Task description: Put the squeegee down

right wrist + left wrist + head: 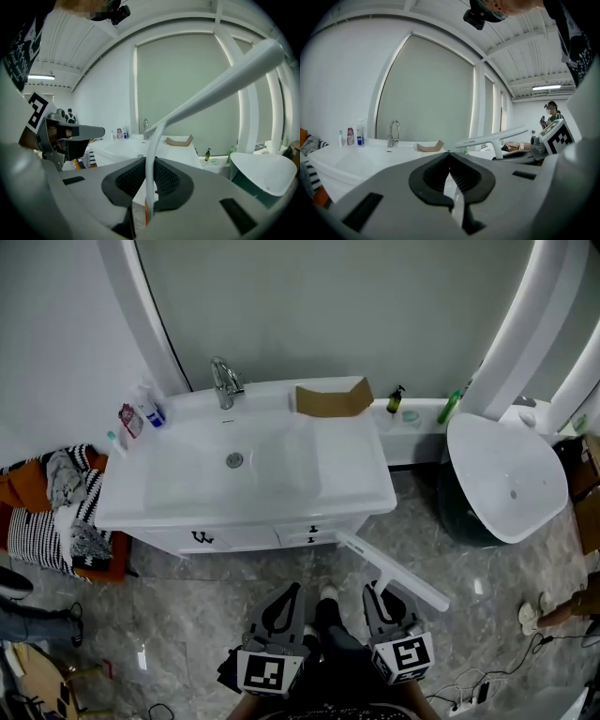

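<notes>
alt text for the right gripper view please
The right hand-held gripper is shut on the thin stem of a white squeegee, its blade bar slanting up to the right. Beyond are a white washbasin with a faucet and a folded cardboard piece, and the left hand-held gripper shows at the left edge.

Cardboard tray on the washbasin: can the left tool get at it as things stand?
Probably, after stepping closer: the left tool is empty, and only the washbasin top lies before the cardboard tray.
</notes>
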A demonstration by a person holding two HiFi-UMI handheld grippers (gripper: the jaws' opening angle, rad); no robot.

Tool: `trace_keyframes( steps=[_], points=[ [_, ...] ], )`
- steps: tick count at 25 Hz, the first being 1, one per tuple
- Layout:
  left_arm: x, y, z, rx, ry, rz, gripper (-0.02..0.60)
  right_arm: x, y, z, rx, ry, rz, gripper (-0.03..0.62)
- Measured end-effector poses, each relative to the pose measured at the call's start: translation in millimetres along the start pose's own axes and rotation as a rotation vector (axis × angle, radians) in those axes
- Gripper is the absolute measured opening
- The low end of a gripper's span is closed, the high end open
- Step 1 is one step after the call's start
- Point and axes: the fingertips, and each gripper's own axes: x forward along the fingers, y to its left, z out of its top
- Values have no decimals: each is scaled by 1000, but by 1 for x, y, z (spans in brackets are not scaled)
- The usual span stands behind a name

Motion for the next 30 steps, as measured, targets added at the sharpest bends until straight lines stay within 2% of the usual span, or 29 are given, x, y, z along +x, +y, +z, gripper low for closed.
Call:
trace_keyframes(
  steps=[16, 26, 30],
  points=[
    [123, 13, 34, 6, -36, 31, 5, 91, -85, 46, -20, -39, 70, 54],
    [155, 16, 39, 6, -36, 55, 5, 110, -112, 44, -7, -20, 94, 54],
    [168, 21, 37, 19, -7, 46, 5, 118, -117, 45, 1, -12, 91, 54]
  ],
)
